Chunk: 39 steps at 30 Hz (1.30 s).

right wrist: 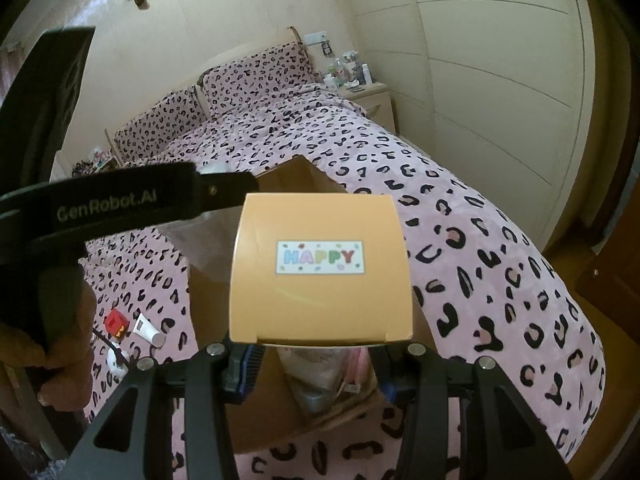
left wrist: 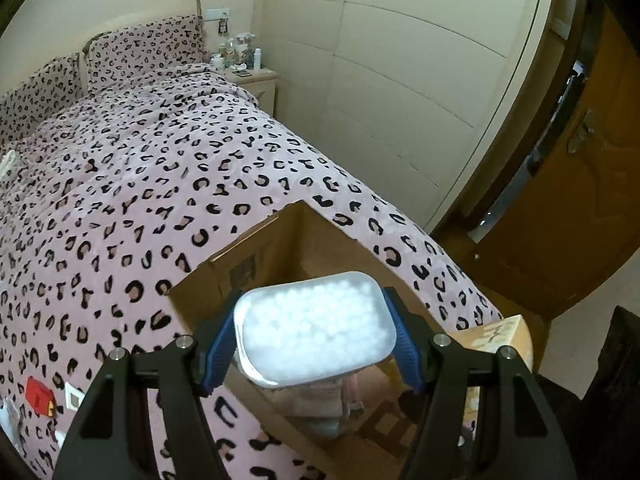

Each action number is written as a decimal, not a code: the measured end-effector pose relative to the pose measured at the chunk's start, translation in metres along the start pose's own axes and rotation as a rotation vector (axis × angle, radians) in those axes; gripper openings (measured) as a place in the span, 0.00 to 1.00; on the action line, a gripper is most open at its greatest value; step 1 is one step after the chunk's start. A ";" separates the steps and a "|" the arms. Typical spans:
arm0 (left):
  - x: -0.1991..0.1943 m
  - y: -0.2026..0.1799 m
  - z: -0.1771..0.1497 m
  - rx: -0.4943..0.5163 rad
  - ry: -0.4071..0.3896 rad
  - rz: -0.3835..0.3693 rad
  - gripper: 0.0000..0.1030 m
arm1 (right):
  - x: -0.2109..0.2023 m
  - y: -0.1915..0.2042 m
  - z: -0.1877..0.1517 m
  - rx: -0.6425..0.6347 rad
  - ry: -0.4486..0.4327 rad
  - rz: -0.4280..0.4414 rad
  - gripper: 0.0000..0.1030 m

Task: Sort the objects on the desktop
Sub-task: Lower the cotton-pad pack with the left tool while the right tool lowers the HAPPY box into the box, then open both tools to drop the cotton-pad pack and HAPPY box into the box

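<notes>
Left gripper (left wrist: 316,336) first: it tilts down over the open cardboard box (left wrist: 280,248) on the bed (left wrist: 140,200), and its blue-padded jaws are spread wide and pressed against both ends of a clear container of white balls (left wrist: 314,328). That container hangs above the box's mouth, not resting on anything inside. In the right wrist view the left gripper's black body crosses the frame from the left edge, with the person's left hand (right wrist: 60,360) wrapped round its handle.

Off to the left on the bedspread lie a red object (right wrist: 116,322) and a white tube (right wrist: 148,330), close together, well apart from the box.

Now the right gripper (right wrist: 316,364): level, pointing forward, jaws far apart and closed on the near end of an orange box with a "HAPPY" sticker (right wrist: 320,268). It is held over the cardboard box too, covering most of the opening.

Inside the carton, pale packets show below both held things. Open bedspread stretches right of the carton to the bed's edge, then the wardrobe (right wrist: 500,80).
</notes>
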<state>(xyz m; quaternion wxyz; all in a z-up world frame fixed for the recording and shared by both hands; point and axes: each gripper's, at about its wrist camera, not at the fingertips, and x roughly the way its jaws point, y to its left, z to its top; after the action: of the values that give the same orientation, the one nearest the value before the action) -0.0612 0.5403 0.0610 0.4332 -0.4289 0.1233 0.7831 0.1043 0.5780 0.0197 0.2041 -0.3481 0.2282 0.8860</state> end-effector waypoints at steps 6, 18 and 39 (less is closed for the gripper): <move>0.020 0.008 0.000 -0.007 0.017 0.012 0.66 | 0.022 0.007 0.002 -0.025 0.040 0.008 0.45; 0.052 0.028 -0.026 -0.002 0.084 0.041 0.66 | 0.055 0.016 -0.020 -0.089 0.134 -0.017 0.45; 0.072 0.032 -0.040 0.238 0.189 0.132 0.66 | 0.060 0.005 -0.023 -0.187 0.211 -0.041 0.45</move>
<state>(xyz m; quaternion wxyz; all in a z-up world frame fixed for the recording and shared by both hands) -0.0818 0.5403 -0.0253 0.4148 -0.4371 0.2833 0.7461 0.0733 0.5734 -0.0363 0.1638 -0.4617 0.1578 0.8574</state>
